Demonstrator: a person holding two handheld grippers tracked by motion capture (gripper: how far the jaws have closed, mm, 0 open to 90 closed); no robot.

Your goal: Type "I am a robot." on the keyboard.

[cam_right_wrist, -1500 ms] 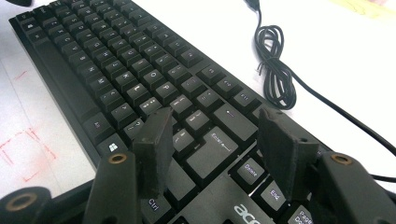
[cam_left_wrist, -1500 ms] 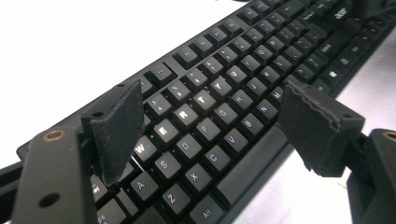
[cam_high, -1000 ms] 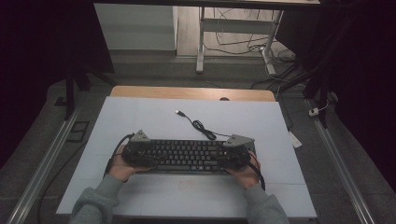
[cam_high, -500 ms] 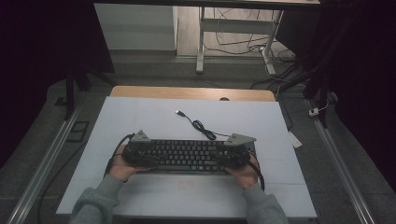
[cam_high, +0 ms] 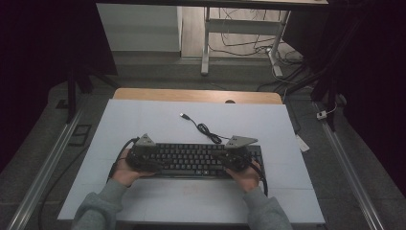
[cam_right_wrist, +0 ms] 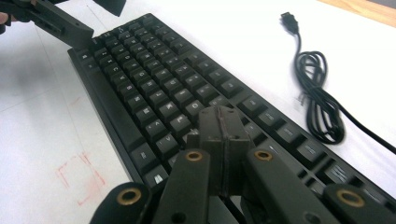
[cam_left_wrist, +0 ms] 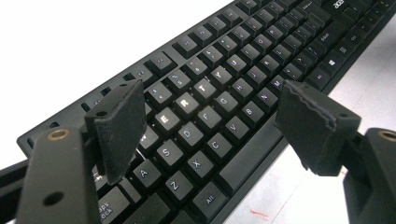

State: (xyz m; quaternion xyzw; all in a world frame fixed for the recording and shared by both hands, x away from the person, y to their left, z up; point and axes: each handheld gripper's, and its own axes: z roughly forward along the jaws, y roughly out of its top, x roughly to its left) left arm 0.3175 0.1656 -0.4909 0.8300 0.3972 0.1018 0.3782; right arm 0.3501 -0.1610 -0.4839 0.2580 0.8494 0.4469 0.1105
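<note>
A black keyboard (cam_high: 191,160) lies on the white table top, its cable (cam_high: 207,129) coiled behind it and ending in a USB plug (cam_high: 184,115). My left gripper (cam_high: 152,160) is over the keyboard's left end. In the left gripper view it (cam_left_wrist: 215,126) stands open above the letter keys (cam_left_wrist: 187,102), with only keys under the gap. My right gripper (cam_high: 227,160) is over the right end. Its jaws have just been closing; in the right gripper view it (cam_right_wrist: 222,128) is shut pad to pad, nothing between, tips down at the keys (cam_right_wrist: 154,79).
The white sheet (cam_high: 143,120) covers the table, with a wooden strip (cam_high: 196,95) along the far edge. Faint red marks (cam_right_wrist: 79,179) are drawn on the sheet in front of the keyboard. Metal rails (cam_high: 43,172) run along both sides of the table.
</note>
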